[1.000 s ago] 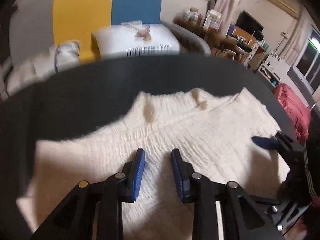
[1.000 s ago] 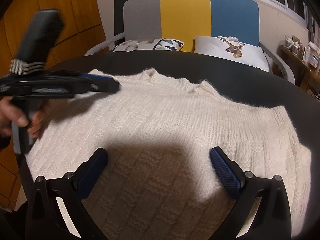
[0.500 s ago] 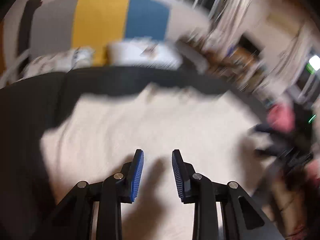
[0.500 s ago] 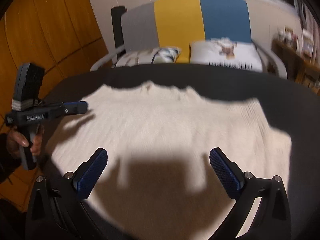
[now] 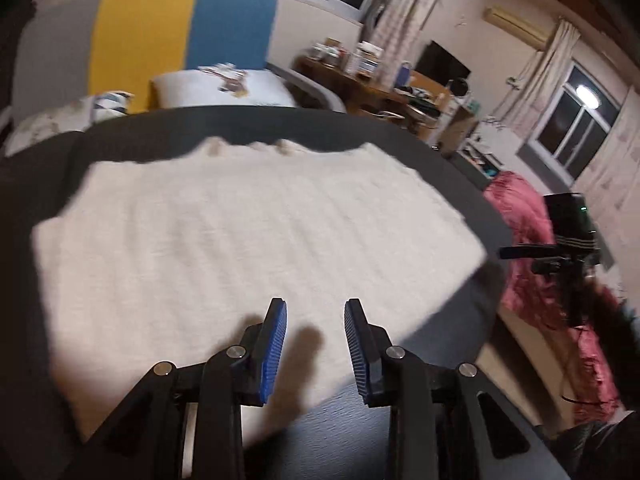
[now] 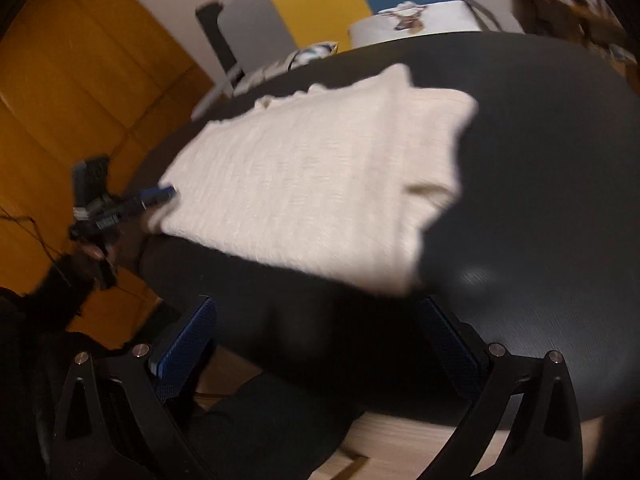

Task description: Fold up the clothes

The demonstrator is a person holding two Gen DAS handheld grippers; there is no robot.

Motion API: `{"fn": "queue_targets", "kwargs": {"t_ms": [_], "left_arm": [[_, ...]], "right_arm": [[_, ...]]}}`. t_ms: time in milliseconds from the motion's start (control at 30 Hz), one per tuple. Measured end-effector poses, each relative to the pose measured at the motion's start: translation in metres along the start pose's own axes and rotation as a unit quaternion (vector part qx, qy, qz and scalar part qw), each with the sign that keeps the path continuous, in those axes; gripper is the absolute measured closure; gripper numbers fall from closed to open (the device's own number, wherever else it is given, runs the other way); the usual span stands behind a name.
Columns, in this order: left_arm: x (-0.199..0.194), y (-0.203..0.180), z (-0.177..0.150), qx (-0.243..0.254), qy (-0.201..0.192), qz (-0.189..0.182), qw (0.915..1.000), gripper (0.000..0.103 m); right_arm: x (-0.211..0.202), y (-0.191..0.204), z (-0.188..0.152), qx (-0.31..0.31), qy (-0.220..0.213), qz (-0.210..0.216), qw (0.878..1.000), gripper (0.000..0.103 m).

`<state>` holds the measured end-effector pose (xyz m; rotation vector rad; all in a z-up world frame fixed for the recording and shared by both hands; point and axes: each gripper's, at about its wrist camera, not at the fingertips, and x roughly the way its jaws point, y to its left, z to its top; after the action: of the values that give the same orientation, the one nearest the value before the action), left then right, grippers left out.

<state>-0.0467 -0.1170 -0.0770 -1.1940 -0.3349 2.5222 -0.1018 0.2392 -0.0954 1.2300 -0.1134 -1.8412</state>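
A cream knit sweater (image 5: 248,240) is spread flat on the black bench (image 6: 540,200) — both grippers' jaws are held apart, empty.

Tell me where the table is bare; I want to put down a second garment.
The dark table is bare right of the white sweater, out to its rim, and along the near edge under the right gripper. The sweater fills the left and middle.

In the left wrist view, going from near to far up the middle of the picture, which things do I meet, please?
left gripper → white knitted sweater → bare strip of the dark round table → white cushion → sofa back with yellow and blue panels.
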Motion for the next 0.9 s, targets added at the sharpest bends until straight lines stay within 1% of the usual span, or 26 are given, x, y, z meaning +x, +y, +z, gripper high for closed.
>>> {"fn": "queue_targets", "kwargs": {"t_ms": [67,167,267,367,500,567,633,733,767,800,900], "left_arm": [[0.014,-0.015,0.011,0.016,0.001,-0.016,0.9997,0.073],[0.039,-0.038,0.027,0.051,0.011,-0.039,0.9979,0.073],[0.069,-0.063,0.038,0.095,0.037,-0.051,0.9935,0.073],[0.089,-0.078,0.042,0.118,0.058,-0.067,0.989,0.073],[0.102,-0.103,0.048,0.152,0.067,-0.111,0.98,0.073],[0.108,-0.113,0.049,0.169,0.07,-0.119,0.9758,0.073],[0.12,-0.12,0.051,0.18,0.085,-0.128,0.9716,0.073],[0.132,-0.128,0.048,0.197,0.105,-0.13,0.9659,0.073],[0.134,-0.129,0.046,0.2,0.109,-0.133,0.9645,0.073],[0.135,-0.13,0.044,0.202,0.112,-0.137,0.9634,0.073],[0.138,-0.129,0.038,0.202,0.12,-0.143,0.9615,0.073]], "right_arm": [[-0.003,-0.009,0.002,0.002,-0.012,0.021,1.0,0.0],[0.008,-0.02,0.018,-0.009,-0.005,0.054,0.998,0.0],[0.026,-0.029,0.034,-0.024,0.025,0.075,0.997,0.0],[0.046,-0.031,0.044,-0.044,0.072,0.1,0.991,0.0],[0.053,-0.016,0.05,-0.085,0.12,0.144,0.979,0.0],[0.056,-0.01,0.052,-0.106,0.145,0.155,0.971,0.0],[0.059,-0.01,0.057,-0.114,0.169,0.169,0.964,0.0],[0.062,-0.007,0.061,-0.117,0.213,0.205,0.948,0.0],[0.059,-0.002,0.063,-0.129,0.221,0.217,0.942,0.0],[0.052,0.003,0.067,-0.142,0.215,0.223,0.94,0.0],[0.03,0.013,0.079,-0.168,0.188,0.229,0.94,0.0]]}}
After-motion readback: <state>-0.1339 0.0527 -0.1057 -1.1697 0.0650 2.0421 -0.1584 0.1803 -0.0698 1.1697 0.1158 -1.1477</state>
